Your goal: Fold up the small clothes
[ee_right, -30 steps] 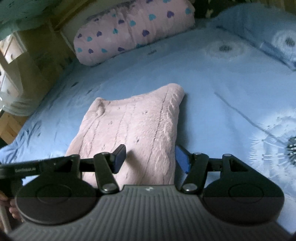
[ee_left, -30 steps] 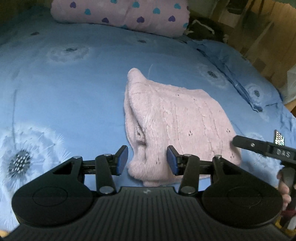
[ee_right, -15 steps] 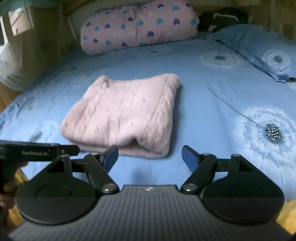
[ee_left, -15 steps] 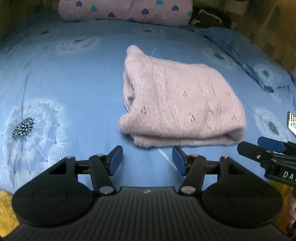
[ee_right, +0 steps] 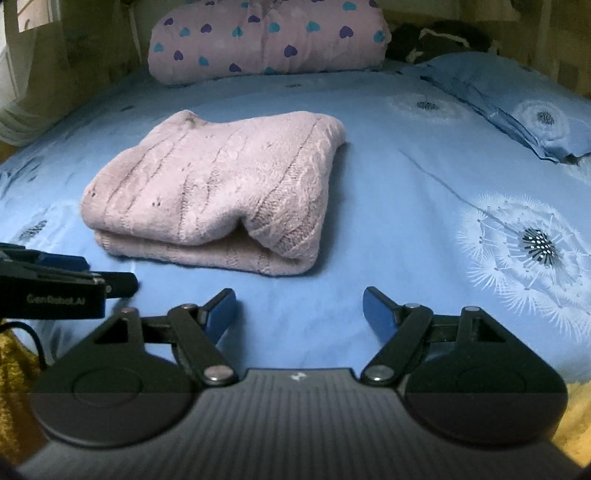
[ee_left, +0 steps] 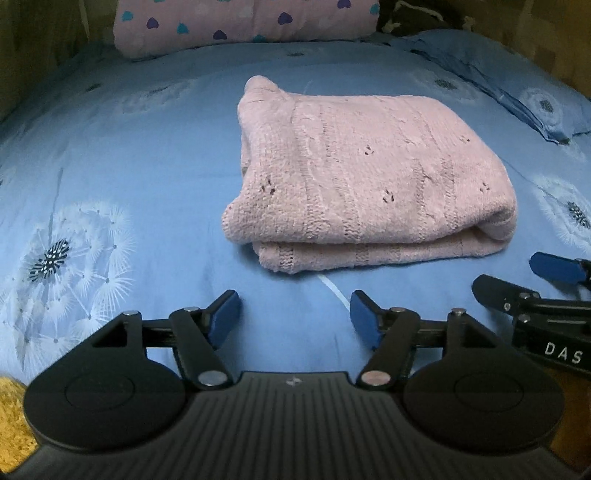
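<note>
The pink sweater (ee_left: 362, 184) lies folded on the bed (ee_left: 147, 155), below the pillow (ee_left: 243, 22). Both hand-held grippers, left (ee_left: 293, 314) and right (ee_right: 299, 310), are spread empty, short of it. The fold seems finished; withdrawal should be kept clear of its near edge.

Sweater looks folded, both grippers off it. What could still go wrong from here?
1. The sweater's top layer bulges open at its near right corner; it may spring loose.
2. The right gripper and left gripper sit close together, open, low over the sheet; they could clash or snag it.
</note>
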`<state>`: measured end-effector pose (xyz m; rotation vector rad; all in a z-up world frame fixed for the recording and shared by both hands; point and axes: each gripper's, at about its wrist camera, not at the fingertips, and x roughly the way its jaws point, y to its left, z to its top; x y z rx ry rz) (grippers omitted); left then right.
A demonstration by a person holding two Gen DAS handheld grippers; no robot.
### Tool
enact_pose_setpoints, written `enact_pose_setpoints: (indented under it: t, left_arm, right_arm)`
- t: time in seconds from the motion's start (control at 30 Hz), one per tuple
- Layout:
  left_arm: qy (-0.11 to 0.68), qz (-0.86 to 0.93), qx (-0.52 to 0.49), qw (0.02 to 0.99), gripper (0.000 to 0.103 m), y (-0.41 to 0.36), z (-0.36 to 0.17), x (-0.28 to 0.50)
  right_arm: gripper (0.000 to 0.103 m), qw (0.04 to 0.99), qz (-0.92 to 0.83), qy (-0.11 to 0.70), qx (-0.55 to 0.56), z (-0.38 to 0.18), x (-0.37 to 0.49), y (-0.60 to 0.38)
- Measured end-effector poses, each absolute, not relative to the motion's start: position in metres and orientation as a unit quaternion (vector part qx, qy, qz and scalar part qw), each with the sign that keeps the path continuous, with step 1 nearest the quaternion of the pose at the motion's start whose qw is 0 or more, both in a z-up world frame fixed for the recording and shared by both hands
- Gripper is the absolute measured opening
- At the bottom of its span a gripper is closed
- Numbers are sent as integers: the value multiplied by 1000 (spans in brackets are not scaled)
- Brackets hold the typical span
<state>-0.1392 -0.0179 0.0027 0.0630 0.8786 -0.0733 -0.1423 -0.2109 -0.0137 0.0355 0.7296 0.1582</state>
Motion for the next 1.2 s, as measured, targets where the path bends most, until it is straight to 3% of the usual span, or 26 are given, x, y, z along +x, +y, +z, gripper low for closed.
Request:
enact_pose_setpoints:
  t: [0.33, 1.2]
  left_arm:
    - [421, -32, 24, 906, 80, -18, -3, -136]
    - [422, -21, 19, 906, 84, -18, -6, -134]
  right_arm:
    - [81, 932, 71, 354, 28, -15, -142, -209]
    - [83, 932, 72, 355, 29, -15, -142, -209]
